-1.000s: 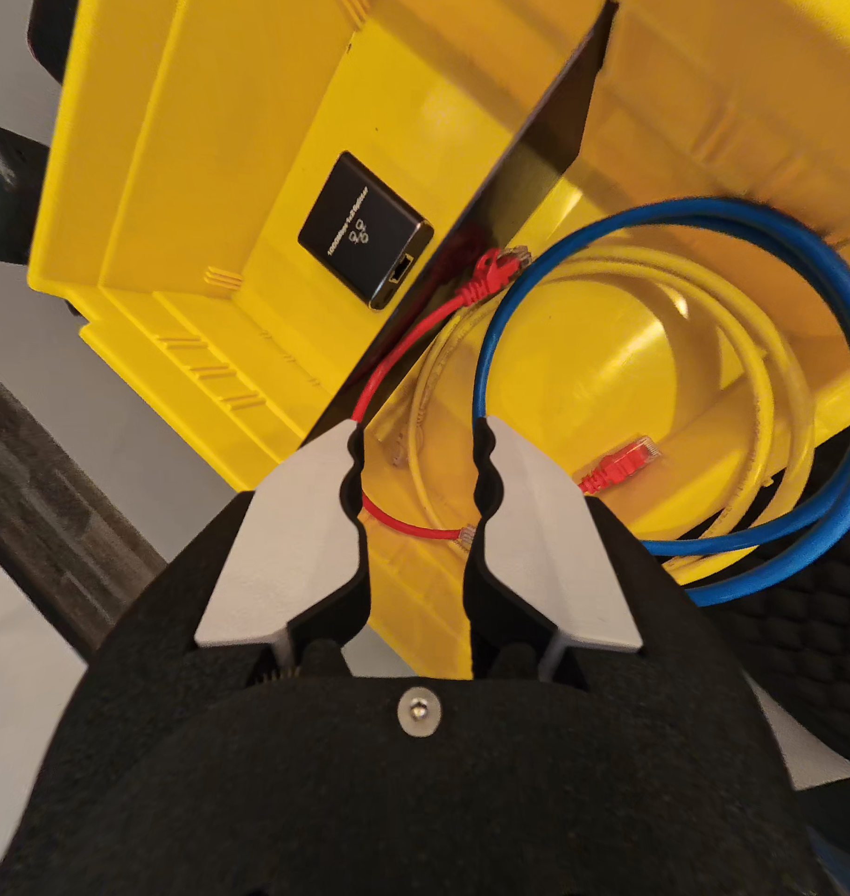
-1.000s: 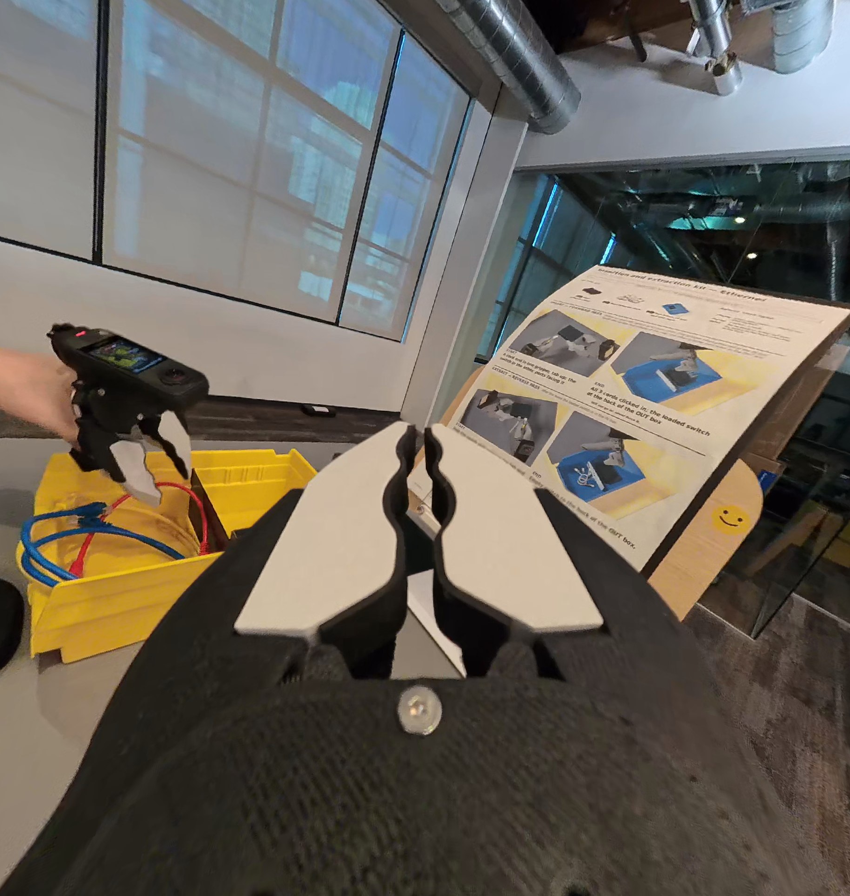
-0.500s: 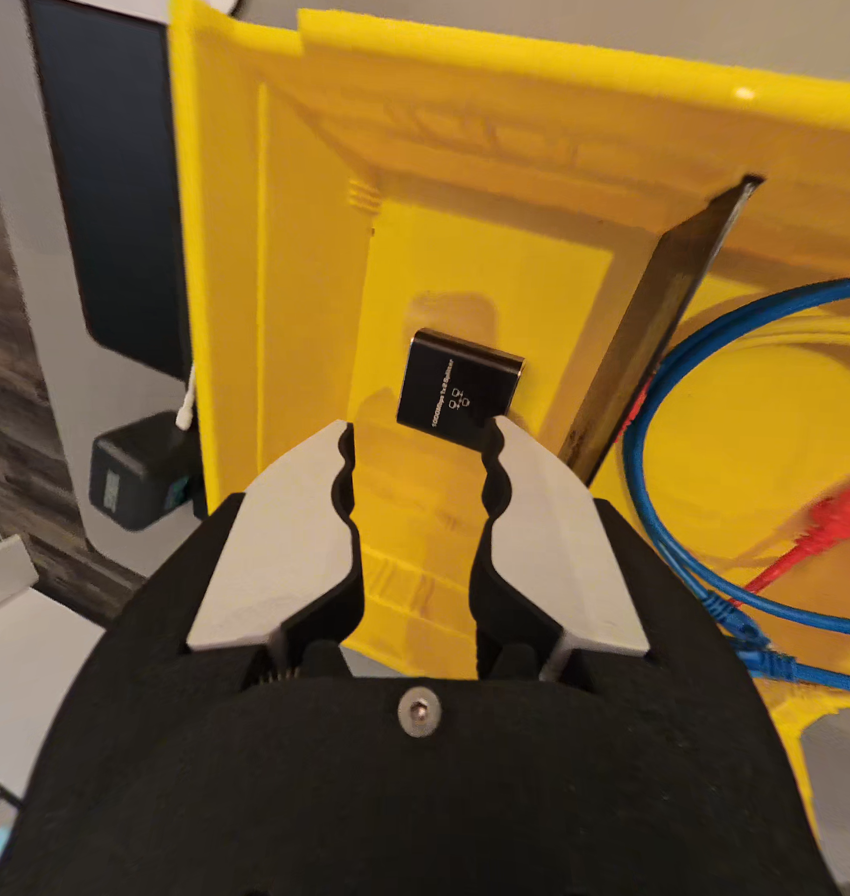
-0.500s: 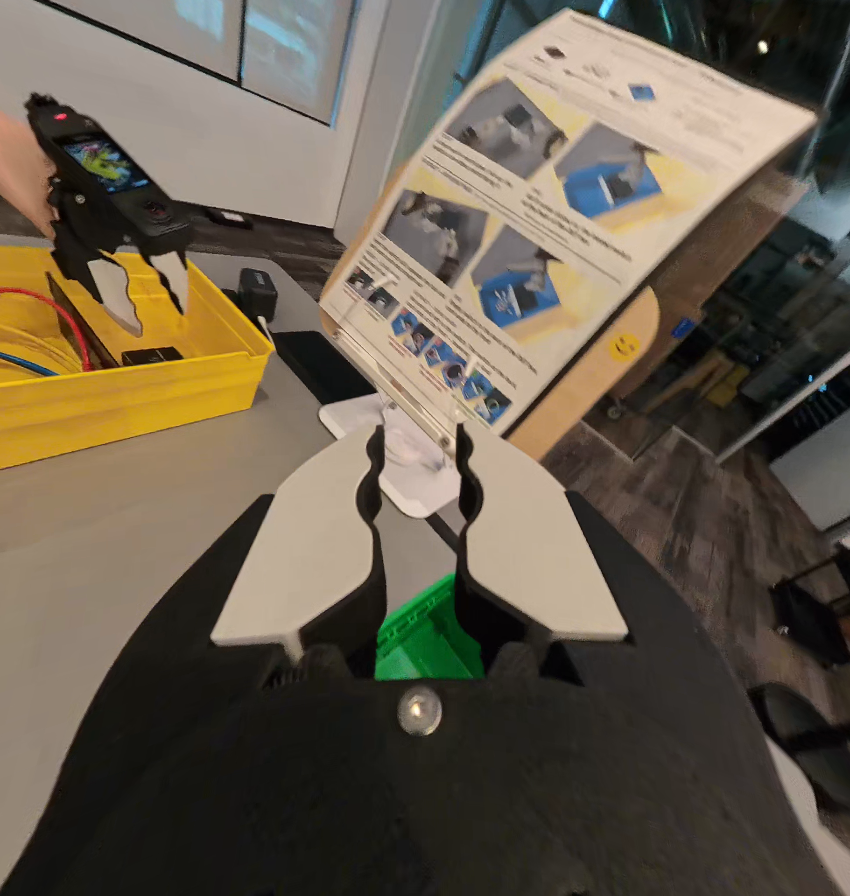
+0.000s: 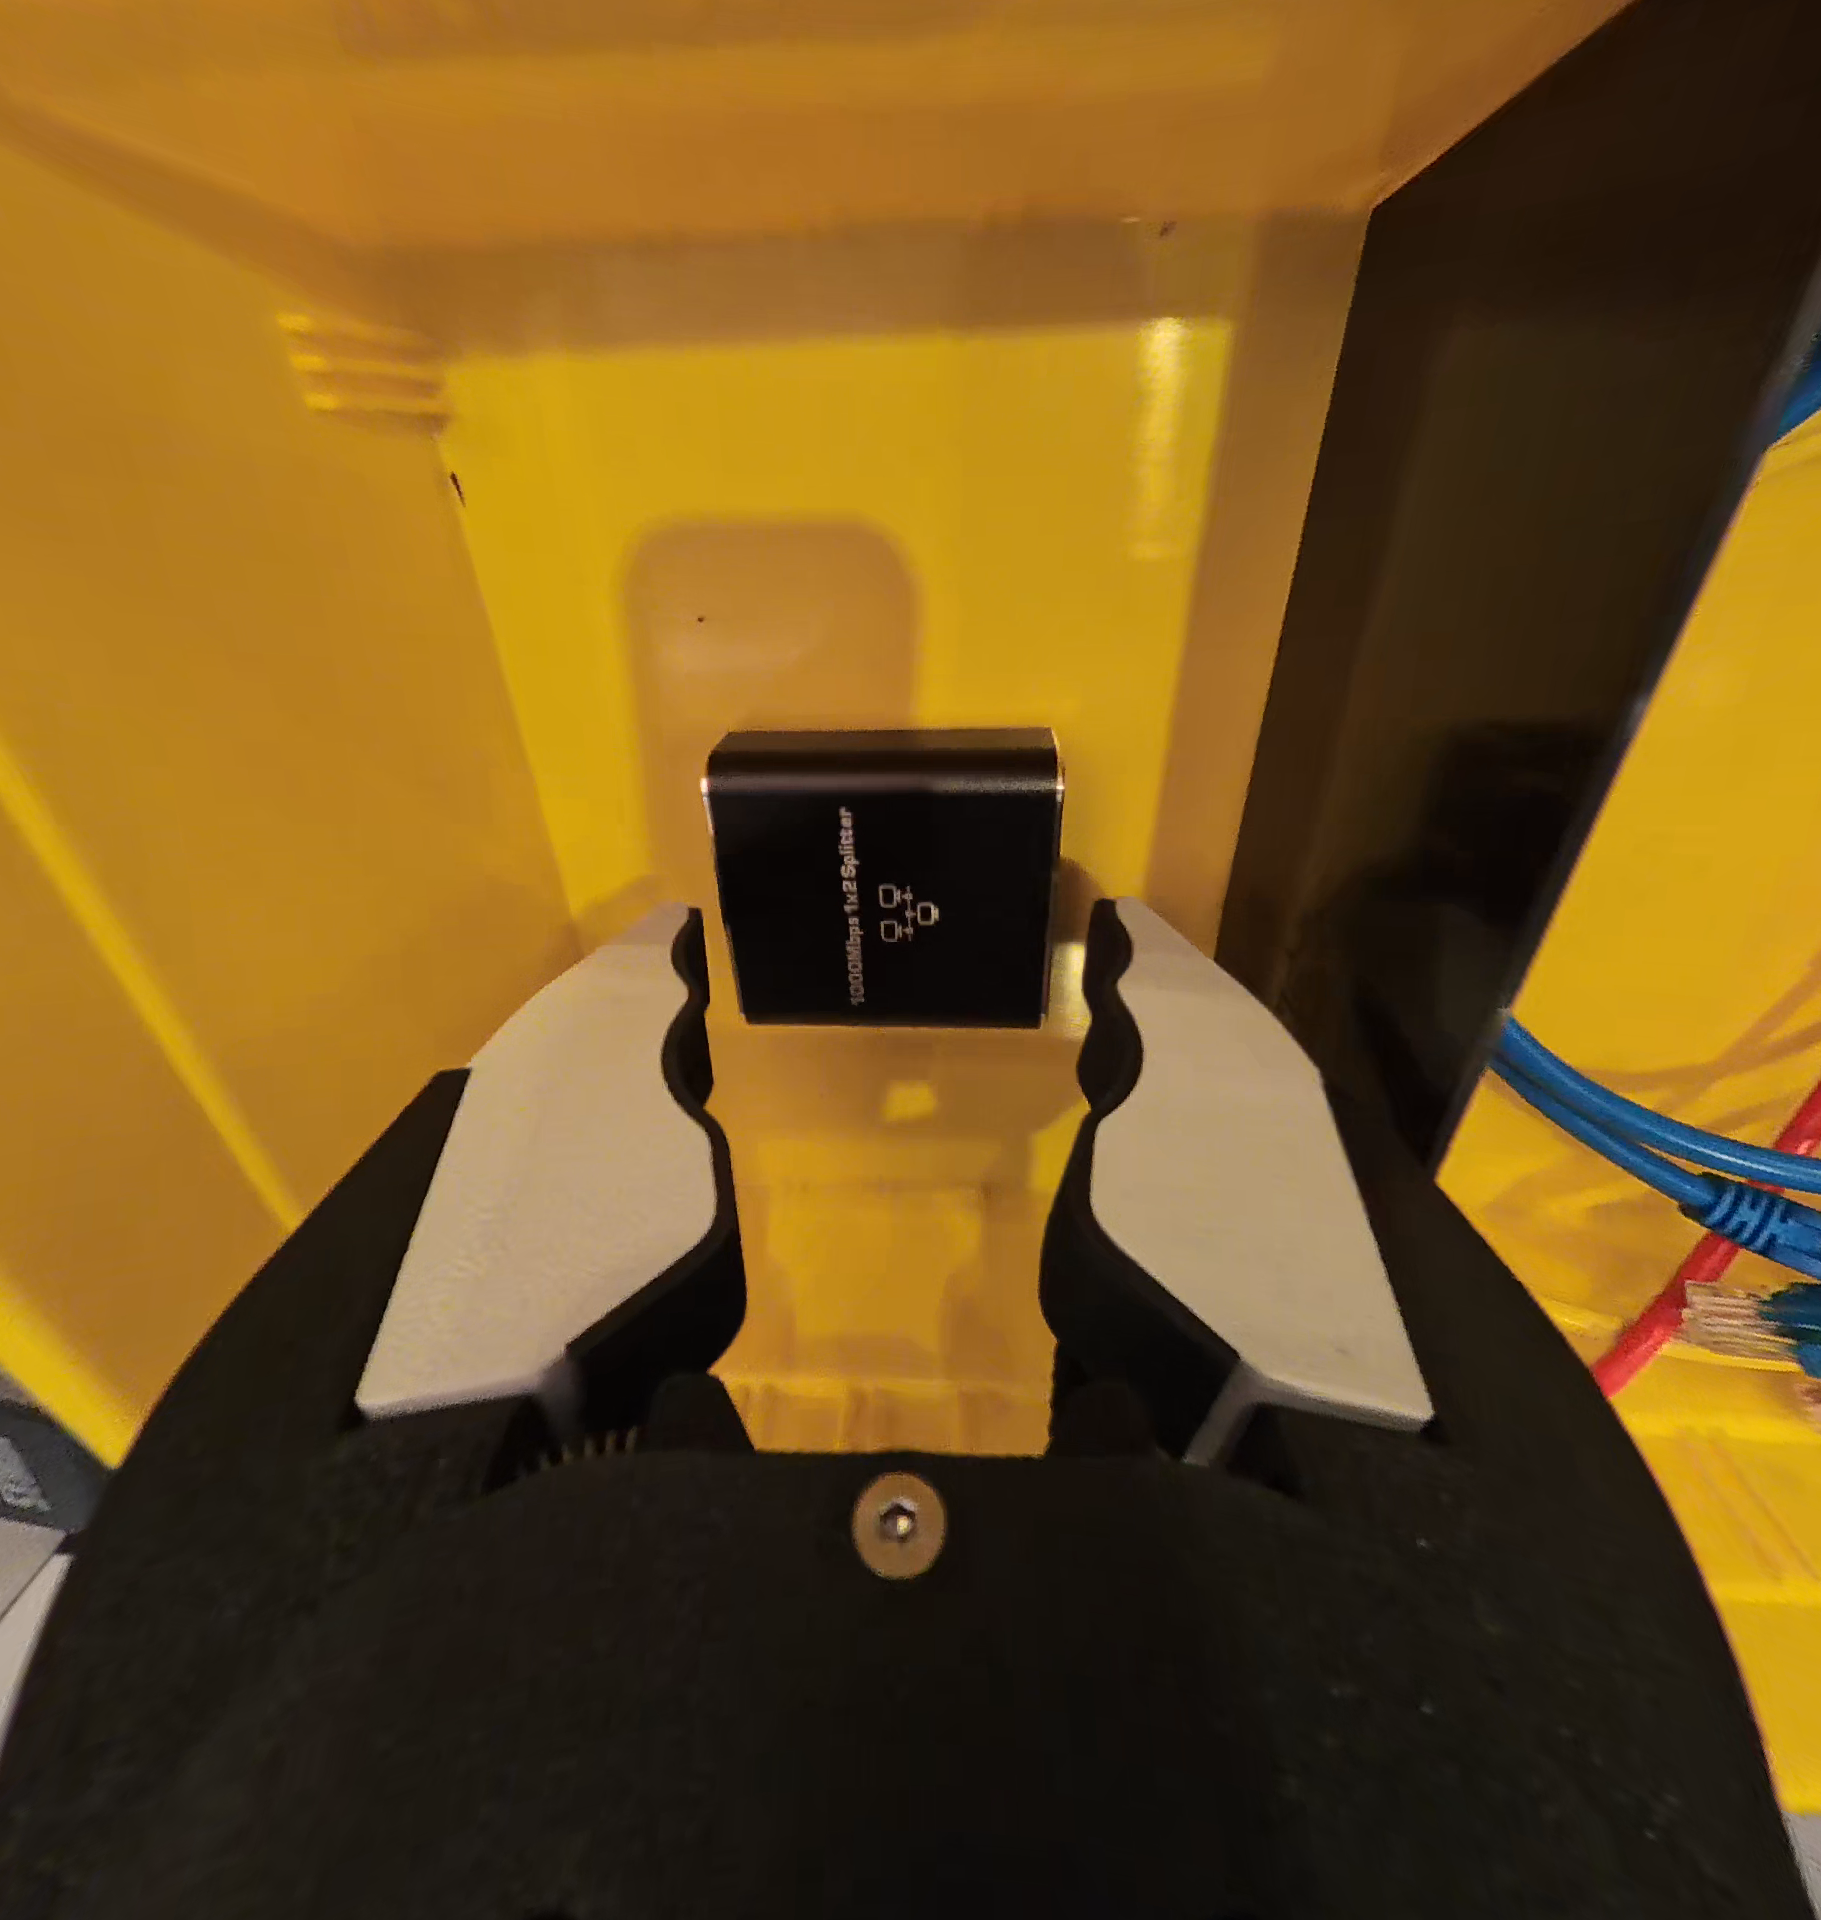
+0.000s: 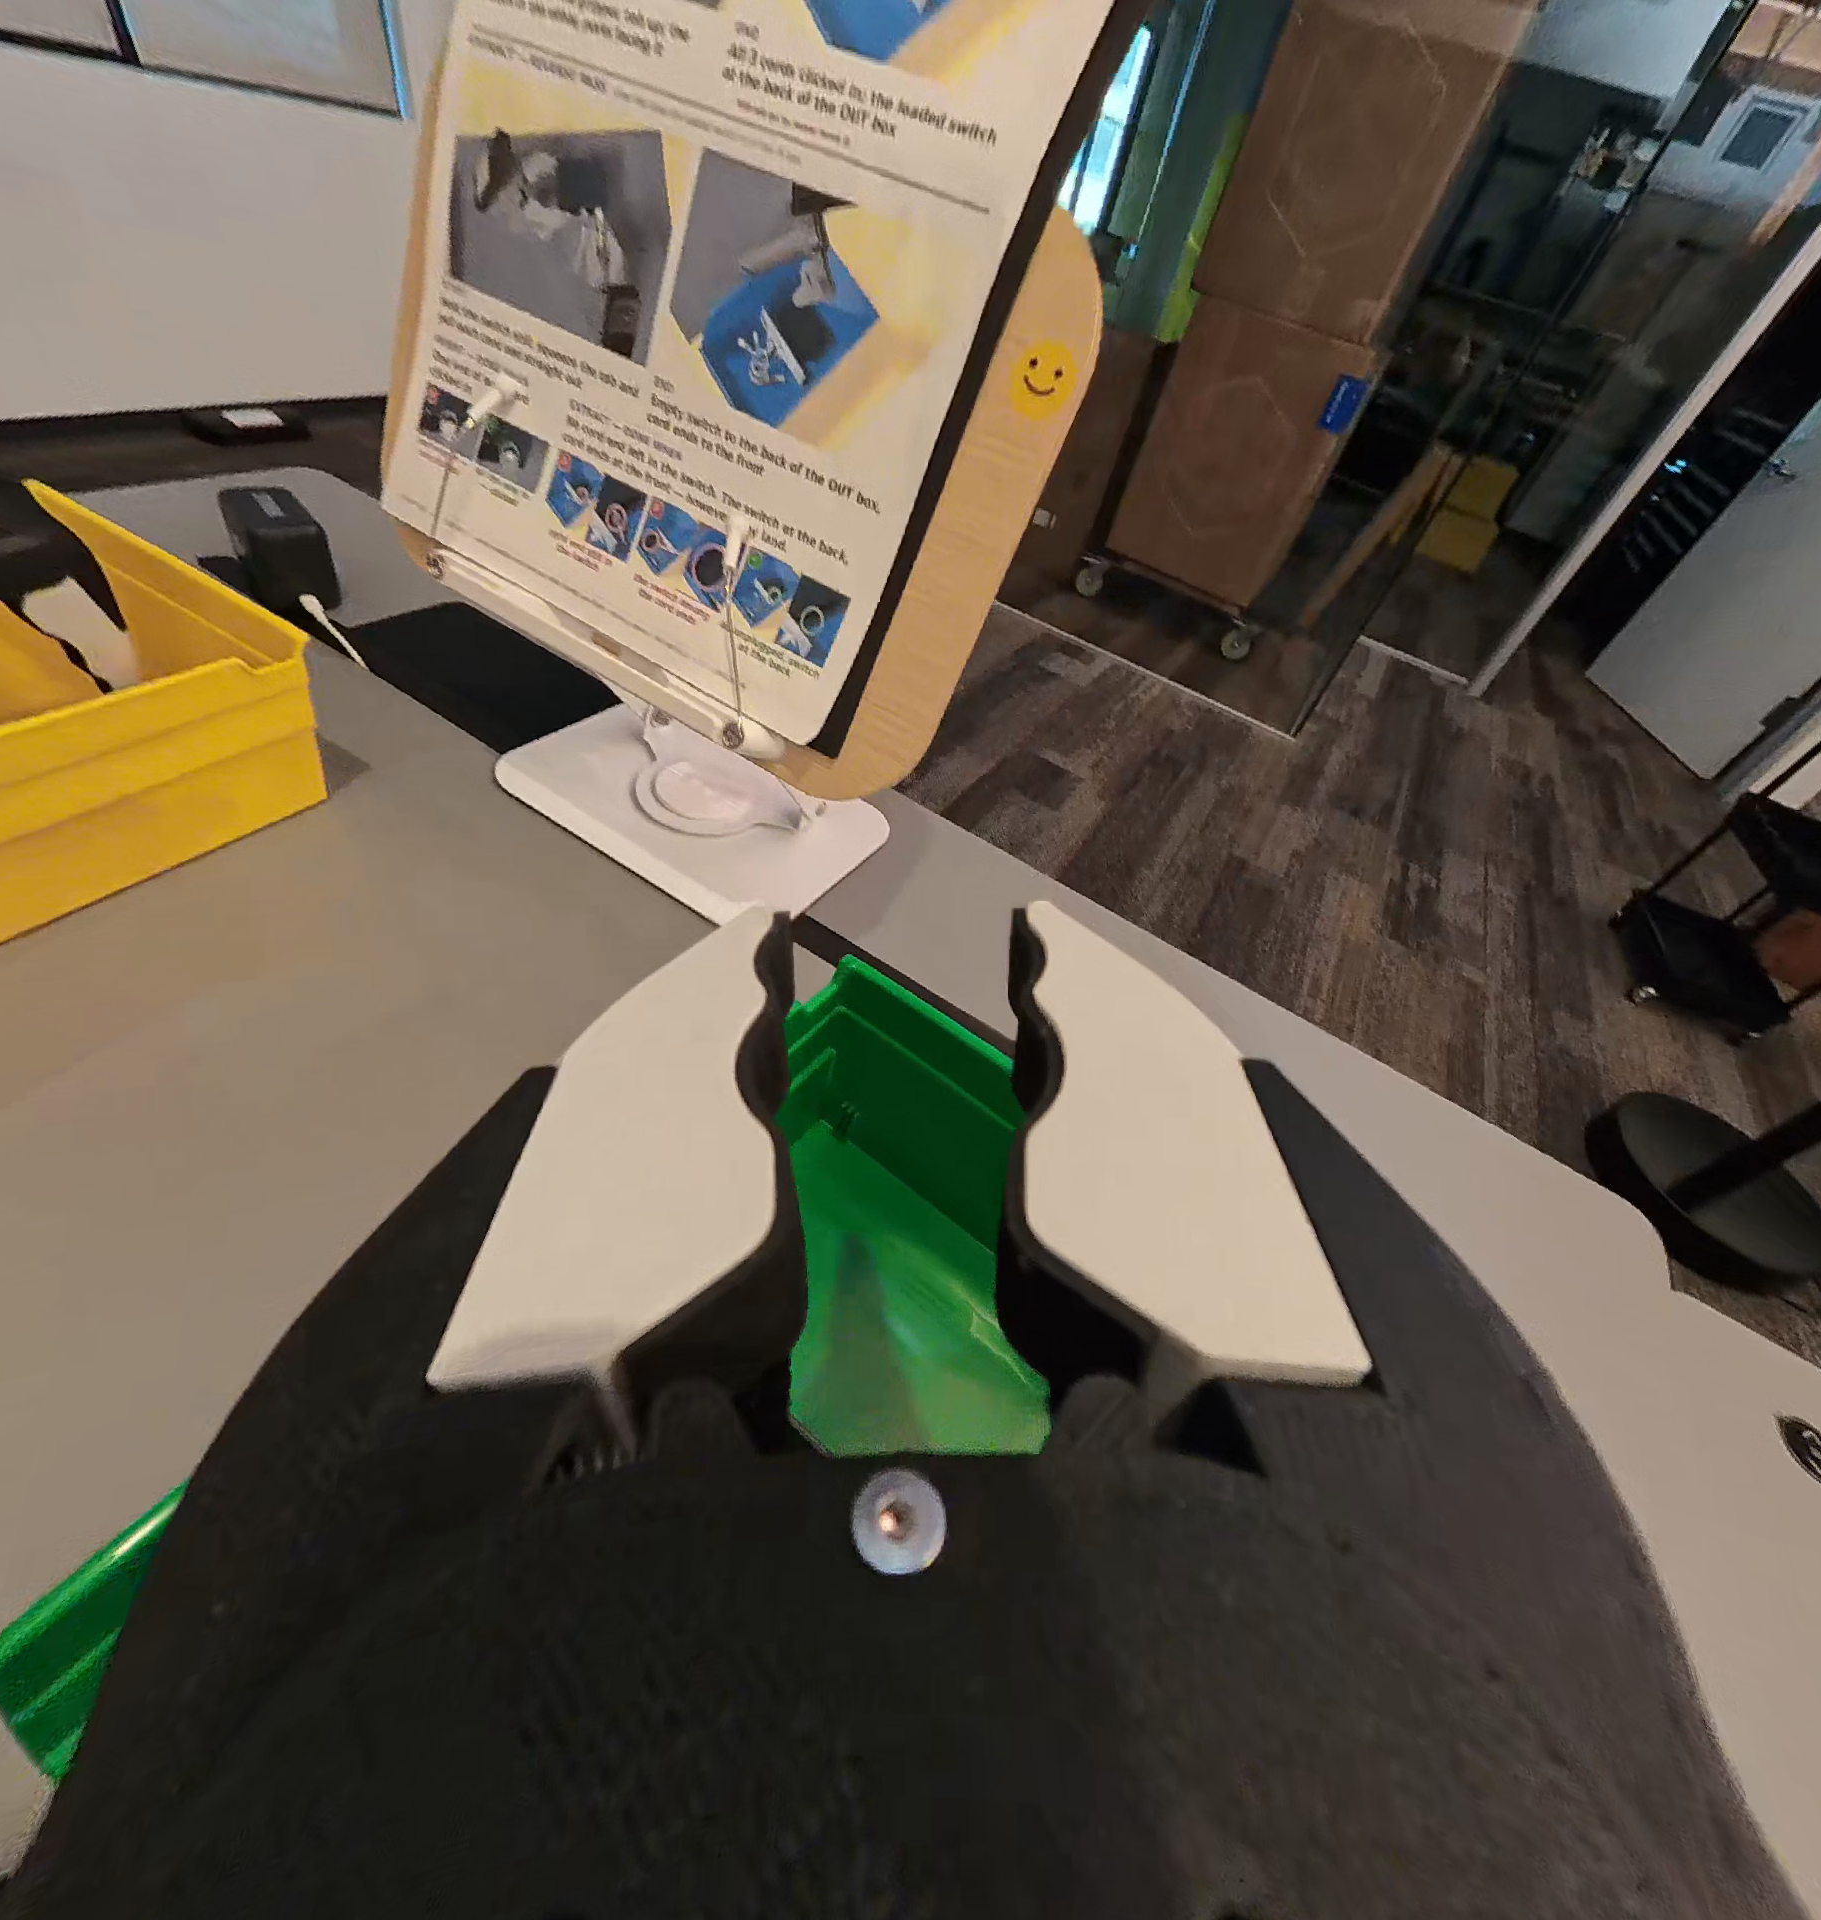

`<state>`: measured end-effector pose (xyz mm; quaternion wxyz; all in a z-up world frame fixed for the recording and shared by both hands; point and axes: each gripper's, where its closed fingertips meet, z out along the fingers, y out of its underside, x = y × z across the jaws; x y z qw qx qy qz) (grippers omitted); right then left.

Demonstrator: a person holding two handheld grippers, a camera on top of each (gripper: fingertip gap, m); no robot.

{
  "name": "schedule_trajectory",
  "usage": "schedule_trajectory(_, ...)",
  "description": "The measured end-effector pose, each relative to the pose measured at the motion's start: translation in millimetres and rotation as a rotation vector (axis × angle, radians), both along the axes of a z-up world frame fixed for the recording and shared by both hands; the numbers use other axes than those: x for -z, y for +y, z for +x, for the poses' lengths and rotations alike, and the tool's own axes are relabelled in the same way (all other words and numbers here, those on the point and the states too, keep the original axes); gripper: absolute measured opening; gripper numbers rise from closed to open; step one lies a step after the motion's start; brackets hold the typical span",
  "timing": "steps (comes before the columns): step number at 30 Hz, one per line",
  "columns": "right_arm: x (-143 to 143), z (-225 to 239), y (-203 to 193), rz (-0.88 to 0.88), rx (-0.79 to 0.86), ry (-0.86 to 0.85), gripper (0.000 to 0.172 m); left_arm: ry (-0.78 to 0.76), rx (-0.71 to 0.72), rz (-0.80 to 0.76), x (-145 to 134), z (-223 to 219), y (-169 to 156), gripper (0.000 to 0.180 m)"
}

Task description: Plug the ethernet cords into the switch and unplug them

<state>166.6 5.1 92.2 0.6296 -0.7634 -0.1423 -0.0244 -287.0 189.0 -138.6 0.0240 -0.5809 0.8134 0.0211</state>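
In the left wrist view, a small black switch (image 5: 885,878) lies on the floor of a yellow bin (image 5: 262,727). My left gripper (image 5: 890,940) is open and straddles the switch's near end; a gap shows between each pad and the switch. Blue cords (image 5: 1654,1132) and a red cord (image 5: 1758,1195) lie in the compartment to the right, behind a black divider (image 5: 1457,623). In the right wrist view, my right gripper (image 6: 890,956) is open and empty above a green bin (image 6: 906,1143). The left gripper (image 6: 12,561) shows at the far left inside the yellow bin (image 6: 158,748).
An instruction board (image 6: 698,312) on a white stand (image 6: 698,821) stands on the grey table (image 6: 262,1039) behind the green bin. A black charger (image 6: 277,545) sits behind the yellow bin. The table edge runs at the right, with floor beyond. The tips of one gripper are about 55 cm away from the tips of the other.
My left gripper moved from over the cords to the switch compartment, came down around the switch and opened wider. My right gripper opened from shut and tilted down over the green bin.
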Motion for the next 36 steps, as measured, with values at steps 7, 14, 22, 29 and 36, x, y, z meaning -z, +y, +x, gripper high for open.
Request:
schedule_trajectory(7, 24, 7, 7, -0.119, 0.055, -0.085, 0.042, 0.050, 0.025, 0.031, 13, -6, 8, 0.066)
schedule_trajectory(14, 92, 110, -37, -0.425, 0.416, -0.049, 0.039, 0.034, -0.093, 0.063, -1, -15, 16, 0.066)
schedule_trajectory(22, 160, 129, -72, -0.676, 0.447, 0.386, 0.038, 0.015, -0.139, 0.167, -44, -19, 19, 0.066)
schedule_trajectory(29, 184, 126, -69, -0.781, 0.469, 0.517, 0.005, -0.108, -0.115, 0.269, -116, 19, -4, 0.066)
schedule_trajectory(36, 184, 152, -89, -0.728, 0.508, 0.497, 0.005, -0.212, -0.029, 0.206, -140, 89, -65, 0.066)
